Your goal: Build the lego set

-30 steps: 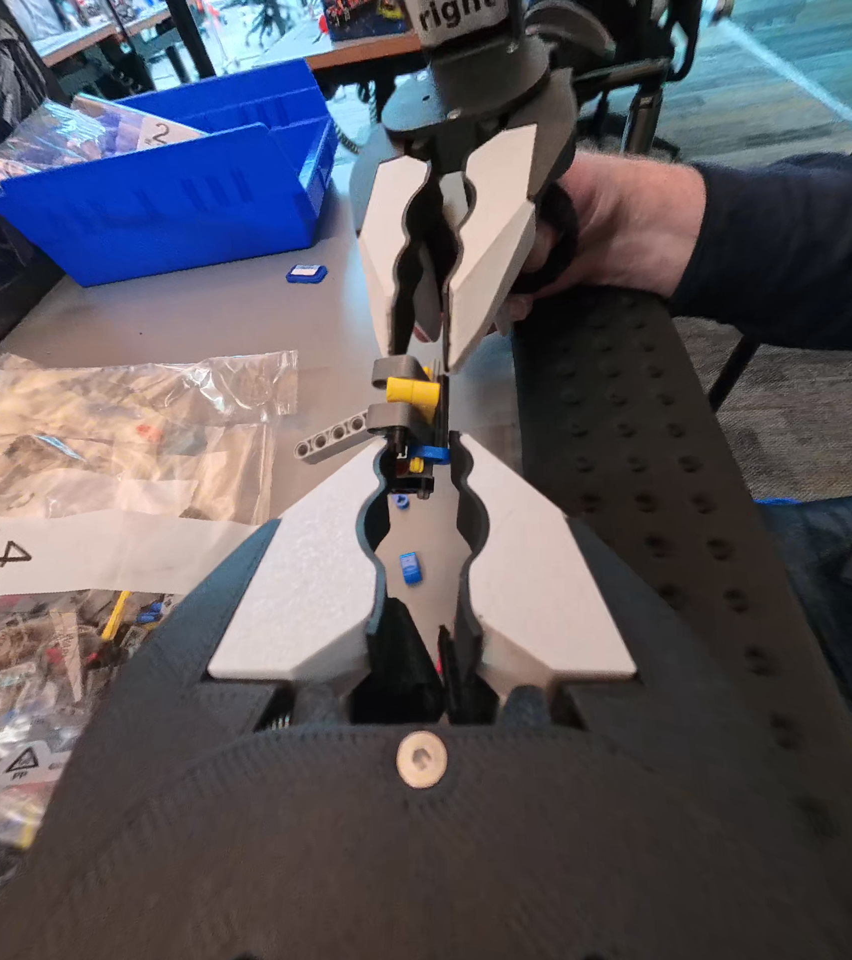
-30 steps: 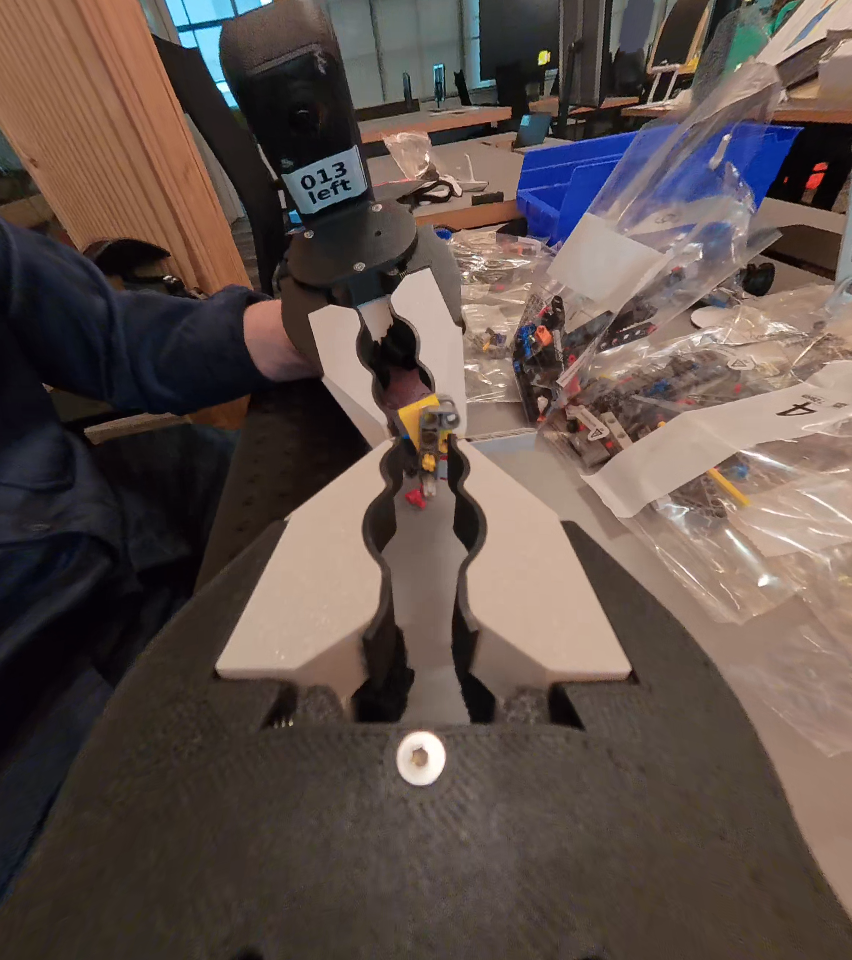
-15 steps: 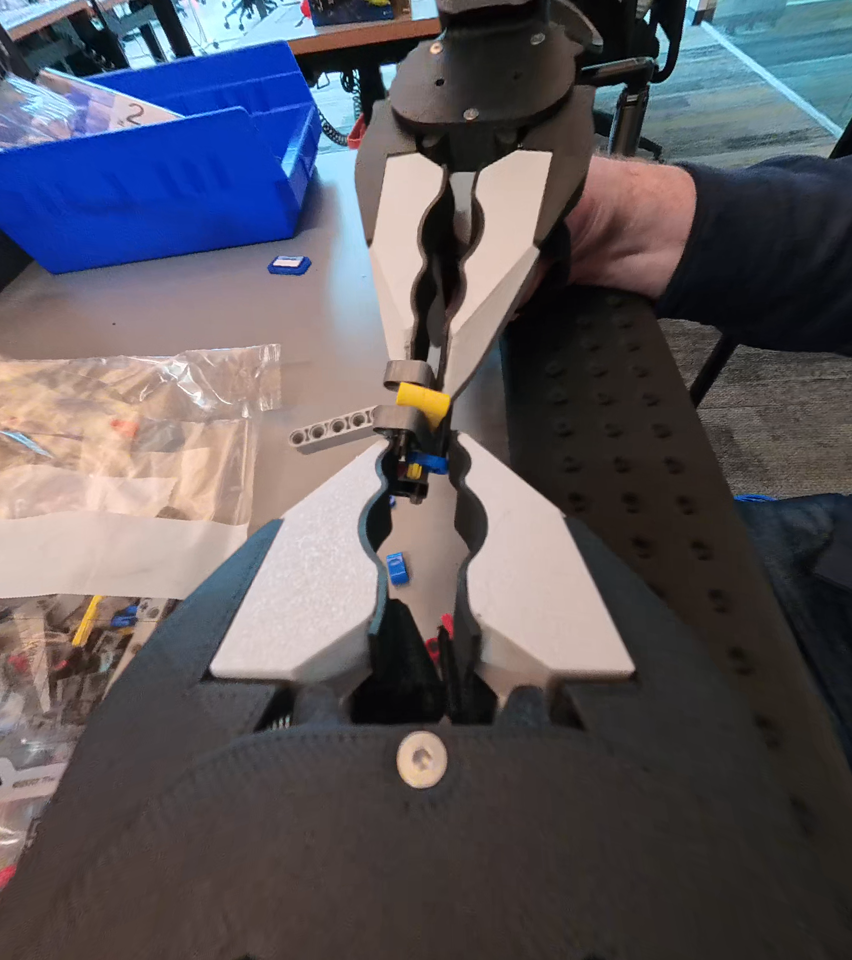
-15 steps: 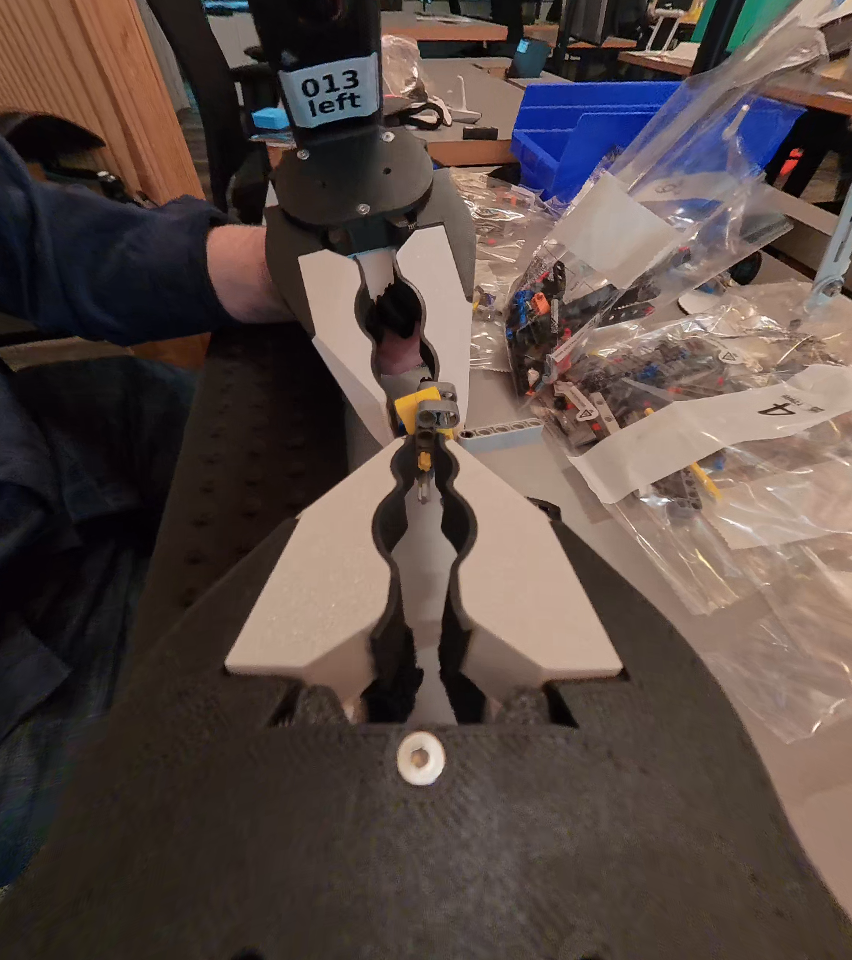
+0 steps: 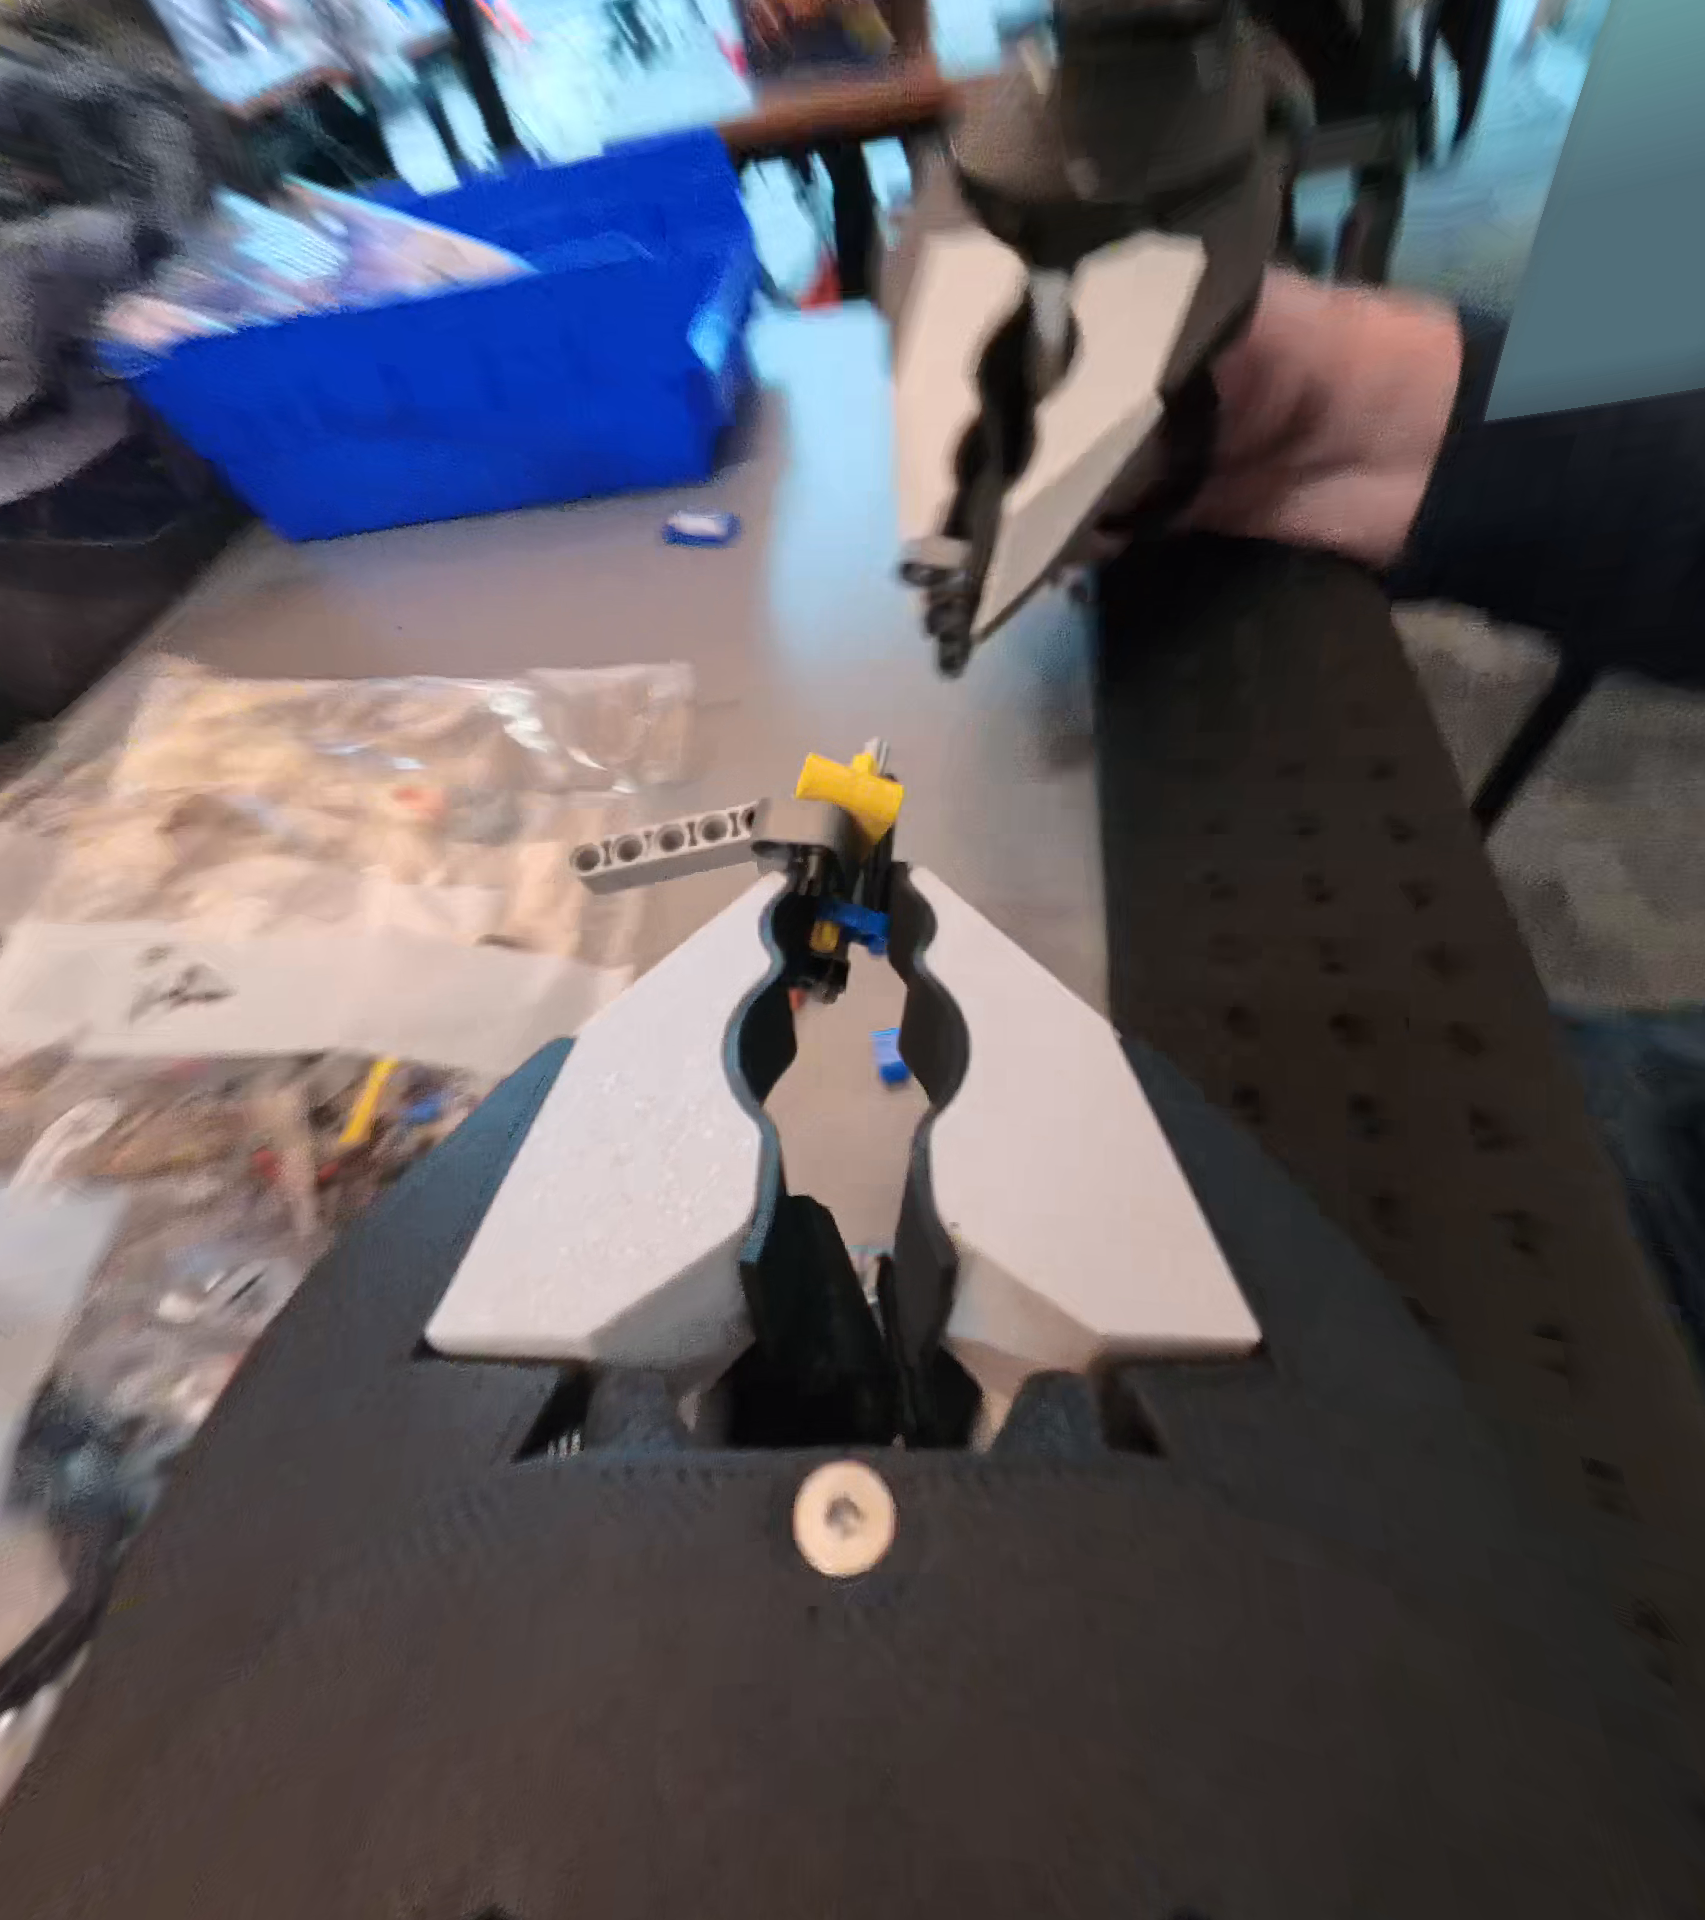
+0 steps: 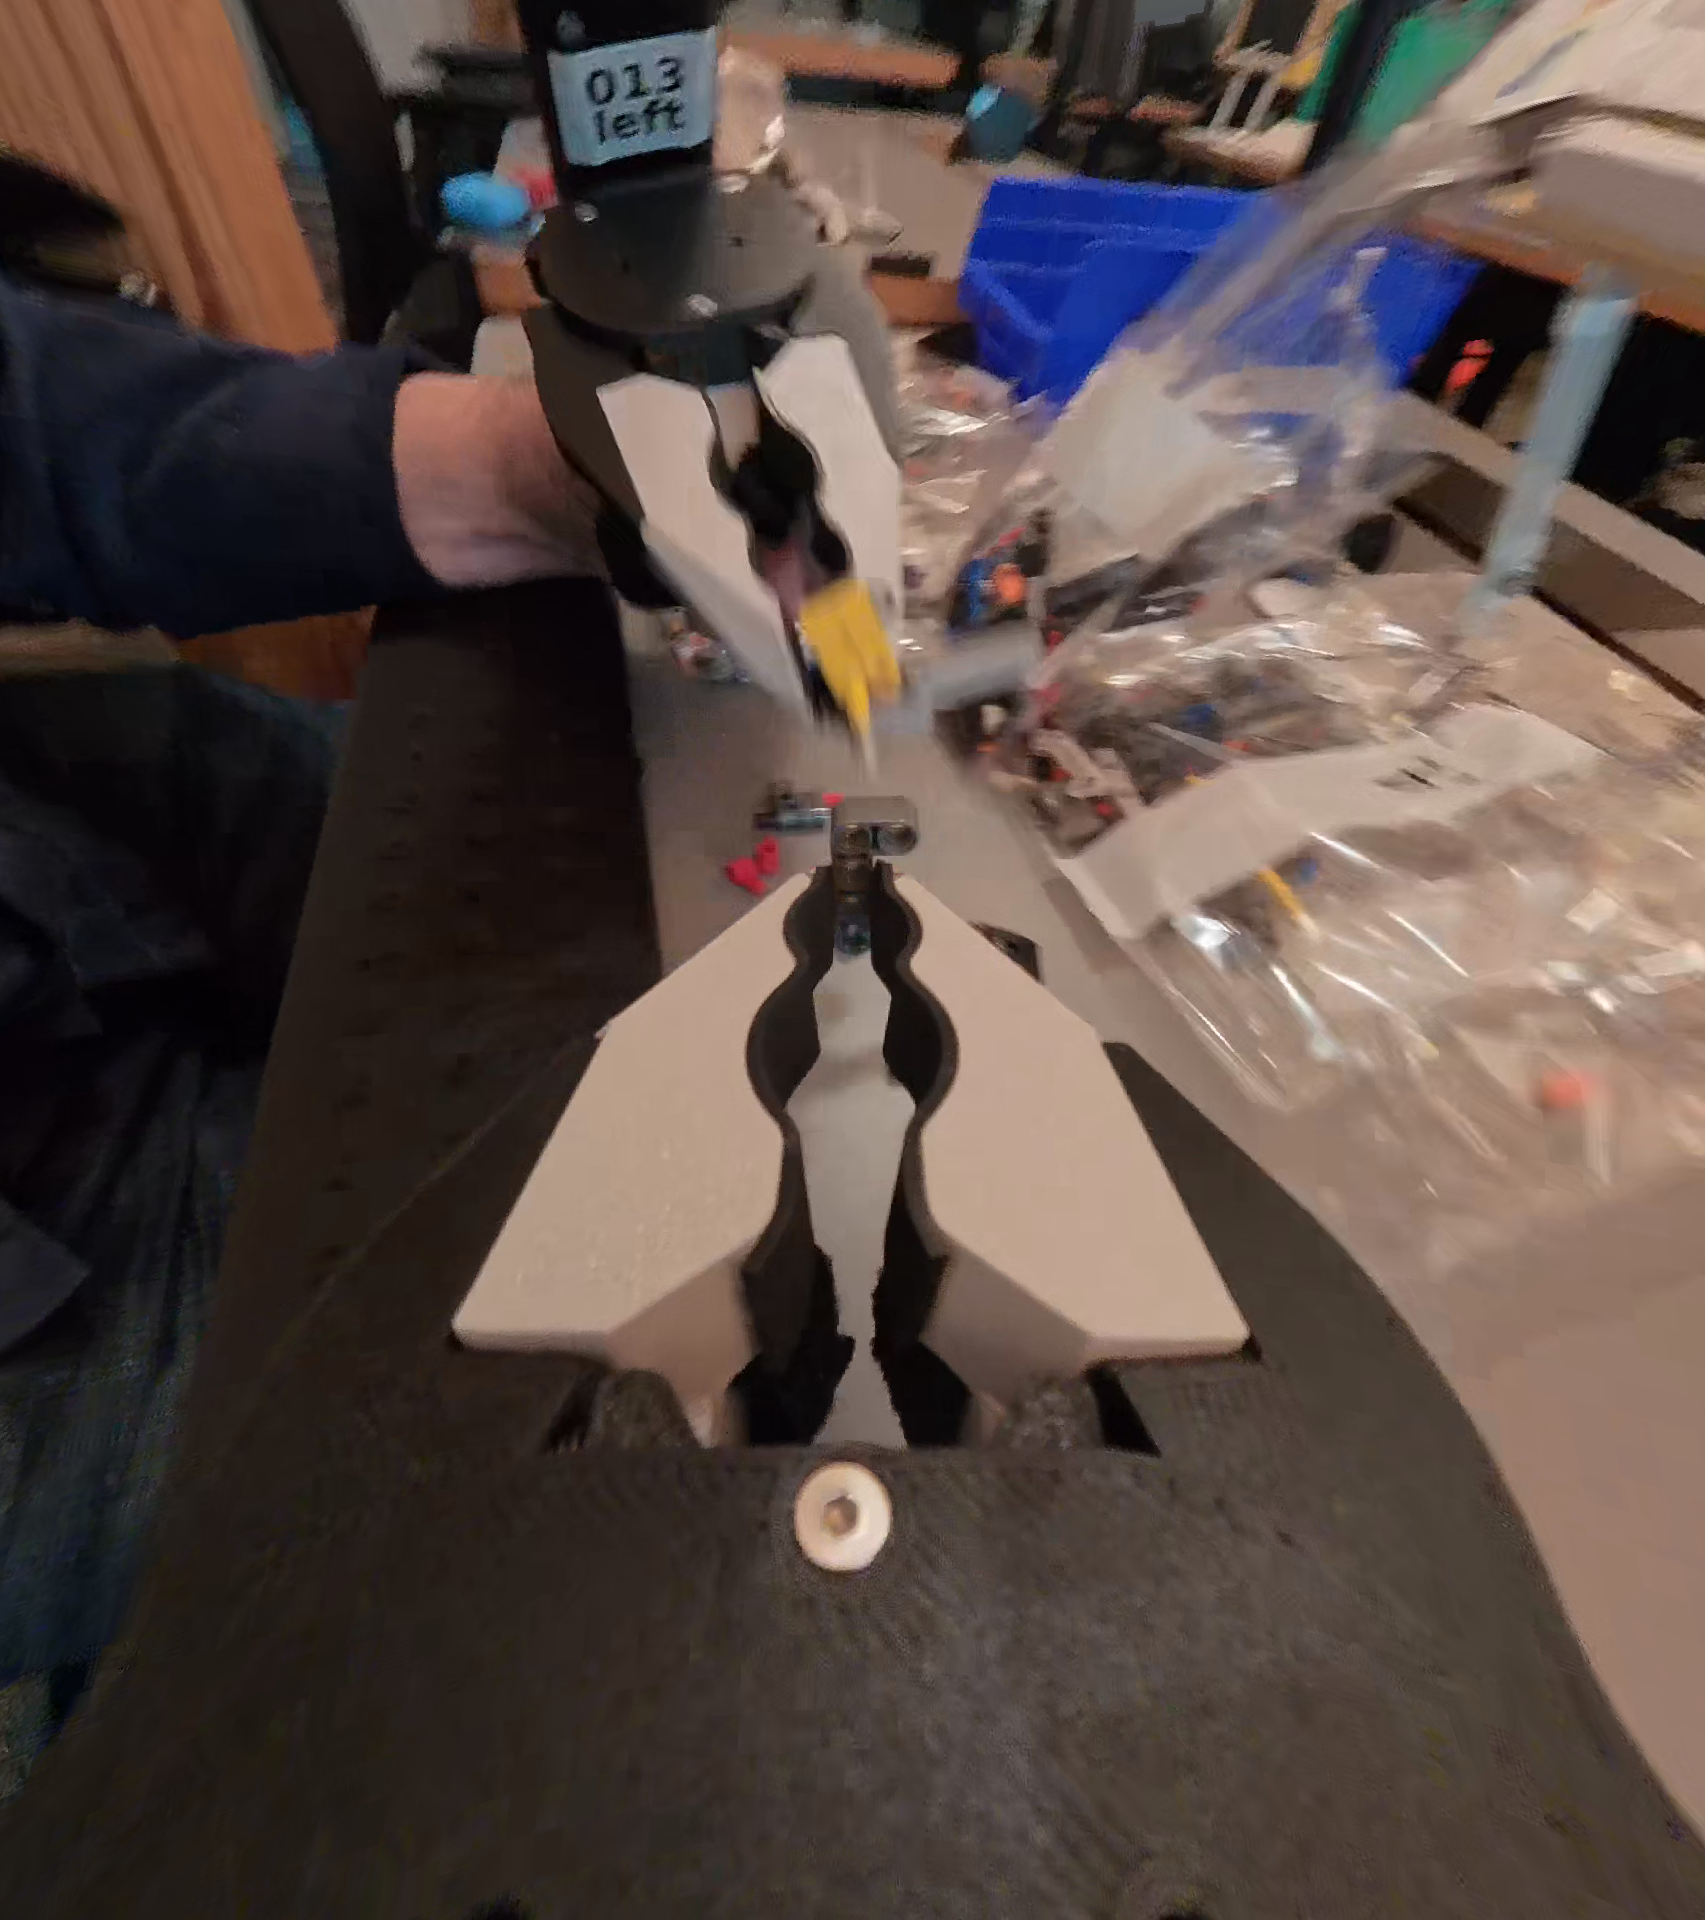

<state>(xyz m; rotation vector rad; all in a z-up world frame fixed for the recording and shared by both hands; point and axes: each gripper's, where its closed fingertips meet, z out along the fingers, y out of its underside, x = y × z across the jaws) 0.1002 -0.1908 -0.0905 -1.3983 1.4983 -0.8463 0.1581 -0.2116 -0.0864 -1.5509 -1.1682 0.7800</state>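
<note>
Two tongs: I hold one in each hand, well apart over the grey bench (image 5: 536, 603), each pinching its own piece of the build.
Left tongs (image 5: 843, 883): narrowed on a small assembly (image 5: 843, 831) with a yellow connector on top, a blue piece lower down and a grey arm out to the side; I keep the yellow end clear of the tips so it can take another part.
Right tongs (image 6: 853, 883): closed at the tips on a small dark grey connector (image 6: 874, 826), its holed head poking past the tips so it can be lined up.
Where the set is: most of it sits unbuilt in clear bags (image 6: 1347, 790) on the bench; a grey holed beam (image 5: 666, 847) appears to lie just beside the assembly, though I cannot tell if it touches.
Loose bits: red pieces (image 6: 754, 862) and a small blue piece (image 5: 887, 1055) lie on the bench under my tips.
Blue bin (image 5: 474, 384): at the far edge, holding another bag.
Judgement: the connector seems meant for the assembly; the blur suggests fast motion, so alignment is the risk.
</note>
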